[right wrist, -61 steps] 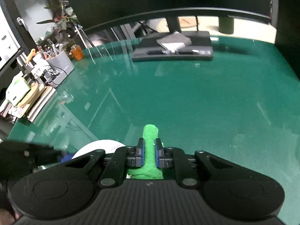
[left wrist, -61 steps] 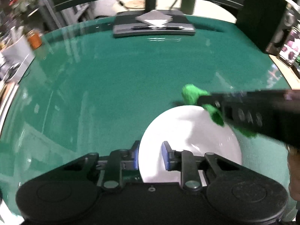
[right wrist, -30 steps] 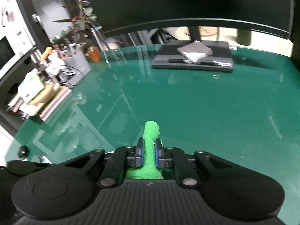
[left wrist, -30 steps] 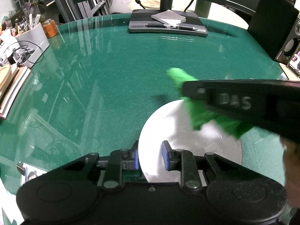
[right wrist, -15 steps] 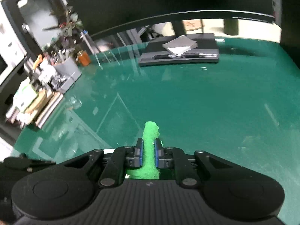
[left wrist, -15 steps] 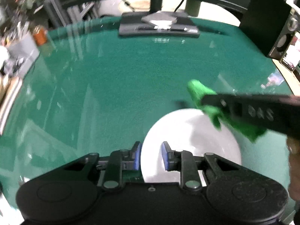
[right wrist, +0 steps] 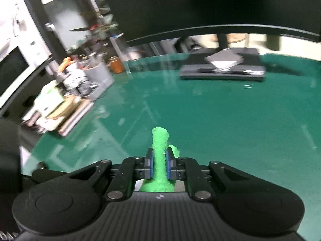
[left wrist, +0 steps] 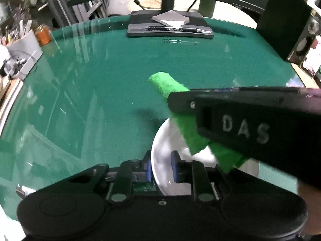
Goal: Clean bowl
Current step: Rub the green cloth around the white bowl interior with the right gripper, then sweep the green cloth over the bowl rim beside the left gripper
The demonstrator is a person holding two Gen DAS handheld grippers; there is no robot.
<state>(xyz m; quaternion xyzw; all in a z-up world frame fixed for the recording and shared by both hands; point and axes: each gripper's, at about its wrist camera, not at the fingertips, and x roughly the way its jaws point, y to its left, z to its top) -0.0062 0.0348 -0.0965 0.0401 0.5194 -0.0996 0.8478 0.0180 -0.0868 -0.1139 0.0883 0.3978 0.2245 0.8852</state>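
Note:
A white bowl (left wrist: 170, 140) rests on the green table (left wrist: 112, 84) close to me in the left wrist view. My left gripper (left wrist: 160, 168) is shut on the bowl's near-left rim, one blue pad inside and one outside. A bright green cloth (left wrist: 172, 92) hangs into the bowl from my right gripper, whose black body (left wrist: 250, 120) crosses the view from the right. In the right wrist view my right gripper (right wrist: 160, 163) is shut on the green cloth (right wrist: 159, 140), which sticks out past the pads. The bowl is hidden there beneath the gripper body.
A dark monitor base (left wrist: 169, 27) with a grey pad and pen sits at the table's far edge. A speaker (left wrist: 284, 20) stands at the far right. A grey organiser (left wrist: 24, 48) and an orange jar (left wrist: 43, 36) crowd the left edge.
My right gripper has swept the green cloth leftward and back down into the bowl after swinging out over its far-right rim. My left gripper keeps its hold on the rim.

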